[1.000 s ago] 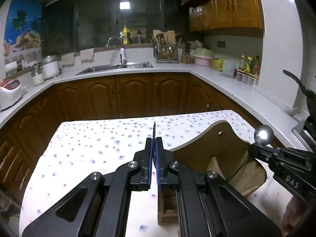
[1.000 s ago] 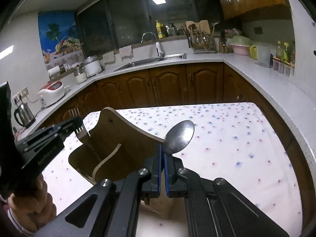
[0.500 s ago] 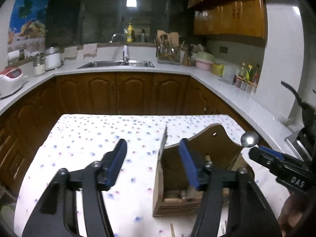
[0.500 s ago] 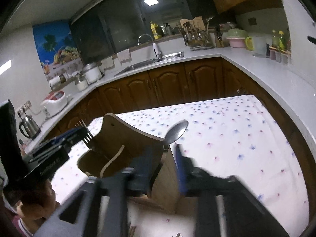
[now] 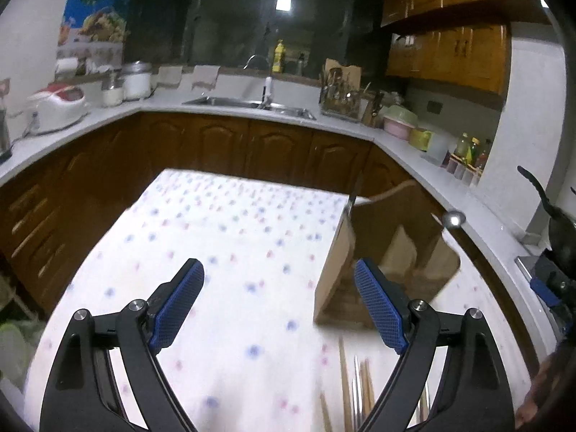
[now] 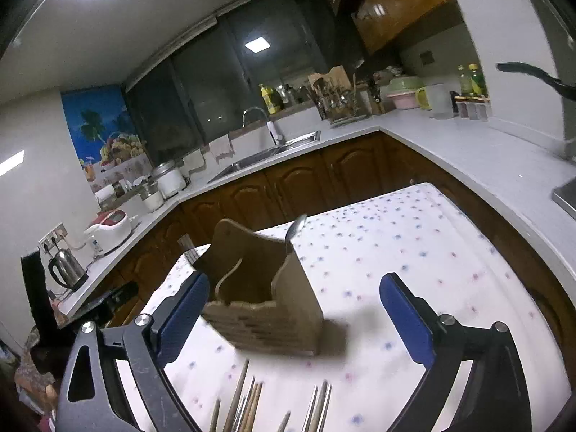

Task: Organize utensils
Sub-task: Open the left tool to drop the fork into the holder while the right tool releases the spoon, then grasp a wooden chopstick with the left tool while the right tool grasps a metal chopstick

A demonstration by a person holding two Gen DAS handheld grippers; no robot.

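A wooden utensil holder [image 5: 388,252] [image 6: 259,288] stands on the spotted tablecloth. A fork [image 5: 351,194] [image 6: 189,248] stands in its left compartment and a spoon [image 5: 453,220] [image 6: 297,228] in its right one. Several chopsticks and metal utensils [image 5: 354,388] [image 6: 252,406] lie on the cloth in front of the holder. My left gripper [image 5: 279,306] is open and empty, pulled back to the holder's left. My right gripper [image 6: 293,315] is open and empty, in front of the holder.
The table [image 5: 223,237] is ringed by brown cabinets and a white counter [image 6: 468,144] with a sink, a utensil rack, jars, a kettle [image 6: 68,270] and a rice cooker [image 5: 57,108]. A black pan handle [image 6: 532,75] juts in at the right.
Both grippers opened and let go: the fork and the spoon now stand in the holder. Both grippers drew back from it, and loose chopsticks came into view at the bottom.
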